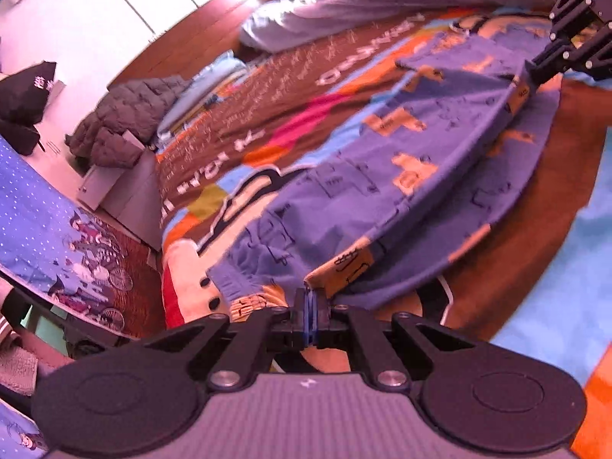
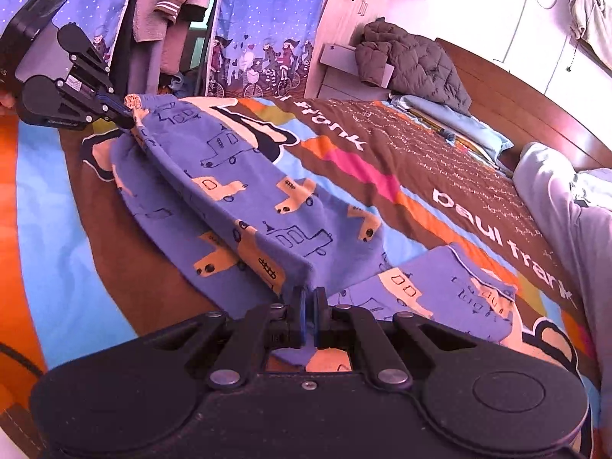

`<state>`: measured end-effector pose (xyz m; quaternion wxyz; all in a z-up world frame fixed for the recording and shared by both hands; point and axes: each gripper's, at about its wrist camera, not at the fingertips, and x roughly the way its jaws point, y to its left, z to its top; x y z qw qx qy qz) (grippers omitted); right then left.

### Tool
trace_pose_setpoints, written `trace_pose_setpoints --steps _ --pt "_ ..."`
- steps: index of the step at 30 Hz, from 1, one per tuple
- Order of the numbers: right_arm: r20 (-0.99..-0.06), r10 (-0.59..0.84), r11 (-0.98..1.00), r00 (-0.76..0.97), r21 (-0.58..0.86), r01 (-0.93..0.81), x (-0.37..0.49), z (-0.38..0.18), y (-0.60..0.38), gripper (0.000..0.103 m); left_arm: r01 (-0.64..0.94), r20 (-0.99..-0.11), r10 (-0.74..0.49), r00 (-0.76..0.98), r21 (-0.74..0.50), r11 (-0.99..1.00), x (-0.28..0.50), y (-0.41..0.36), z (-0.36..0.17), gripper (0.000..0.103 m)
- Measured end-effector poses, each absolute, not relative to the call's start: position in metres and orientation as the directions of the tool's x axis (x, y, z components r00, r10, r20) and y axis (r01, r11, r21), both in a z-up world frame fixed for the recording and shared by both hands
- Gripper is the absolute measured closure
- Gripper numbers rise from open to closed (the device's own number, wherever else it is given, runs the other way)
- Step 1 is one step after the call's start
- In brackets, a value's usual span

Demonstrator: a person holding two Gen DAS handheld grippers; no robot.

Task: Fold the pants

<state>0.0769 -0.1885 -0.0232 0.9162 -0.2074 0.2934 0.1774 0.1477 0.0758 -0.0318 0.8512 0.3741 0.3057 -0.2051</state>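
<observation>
Small blue pants (image 1: 386, 176) with an orange car print lie on the bed. One layer is lifted and stretched taut between my two grippers. My left gripper (image 1: 309, 298) is shut on the edge of the pants at one end. It also shows in the right wrist view (image 2: 128, 113), pinching that end. My right gripper (image 2: 309, 298) is shut on the pants (image 2: 244, 187) at the opposite end. It shows in the left wrist view (image 1: 531, 76) at the far right. A lower layer rests flat on the bedspread under the raised fold.
The pants lie on a colourful brown, blue and orange bedspread (image 2: 440, 160). A dark puffer jacket (image 2: 413, 65) and a pillow (image 2: 451, 118) sit at the headboard. Grey bedding (image 2: 566, 206) lies along one side. A blue curtain (image 2: 264, 19) hangs beyond the bed.
</observation>
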Motion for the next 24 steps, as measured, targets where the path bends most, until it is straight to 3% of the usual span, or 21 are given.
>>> trace_pose_setpoints --steps 2,4,5,6,7,9,11,13,15,17,24 --pt "-0.635 0.199 0.848 0.747 -0.271 -0.456 0.079 -0.027 -0.188 0.101 0.588 -0.700 -0.101 0.707 0.502 0.635 0.149 0.076 -0.034 0.092" --pt "-0.678 0.186 0.839 0.711 -0.266 -0.474 0.083 -0.032 -0.185 0.099 0.592 -0.706 -0.116 0.698 0.479 0.648 0.146 0.077 -0.029 0.068" --pt "-0.684 0.179 0.839 0.707 -0.269 -0.473 0.084 -0.032 -0.185 0.096 0.589 -0.695 -0.132 0.706 0.473 0.655 0.141 0.078 -0.024 0.048" --pt "-0.683 0.176 0.841 0.709 -0.269 -0.469 0.082 -0.031 -0.185 0.084 0.583 -0.673 -0.159 0.722 0.470 0.662 0.135 0.079 -0.017 0.037" --pt "-0.679 0.182 0.848 0.711 -0.258 -0.463 0.078 -0.028 -0.187 0.074 0.581 -0.651 -0.187 0.735 0.465 0.668 0.128 0.079 -0.011 0.033" --pt "-0.667 0.193 0.865 0.719 -0.230 -0.446 0.068 -0.023 -0.195 0.025 0.587 -0.627 -0.237 0.742 0.438 0.681 0.119 0.076 0.001 0.020" --pt "-0.636 0.182 0.887 0.750 -0.223 -0.405 0.054 -0.018 -0.205 0.015 0.596 -0.618 -0.285 0.732 0.380 0.707 0.116 0.064 0.013 0.014" --pt "-0.619 0.143 0.907 0.772 -0.231 -0.353 0.042 -0.013 -0.217 0.013 0.608 -0.611 -0.342 0.714 0.297 0.737 0.118 0.047 0.023 0.009" --pt "-0.599 0.083 0.931 0.797 -0.239 -0.276 0.029 -0.011 -0.231 0.005 0.624 -0.603 -0.413 0.683 0.188 0.758 0.121 0.025 0.028 0.002" --pt "-0.564 0.029 0.954 0.825 -0.231 -0.191 0.014 -0.008 -0.249 0.001 0.642 -0.591 -0.476 0.651 0.093 0.761 0.126 0.000 0.029 0.002" --pt "-0.444 -0.062 0.996 0.894 -0.086 0.026 -0.029 0.007 -0.318 0.001 0.680 -0.619 -0.651 0.440 -0.243 0.691 0.162 -0.093 0.000 0.002"
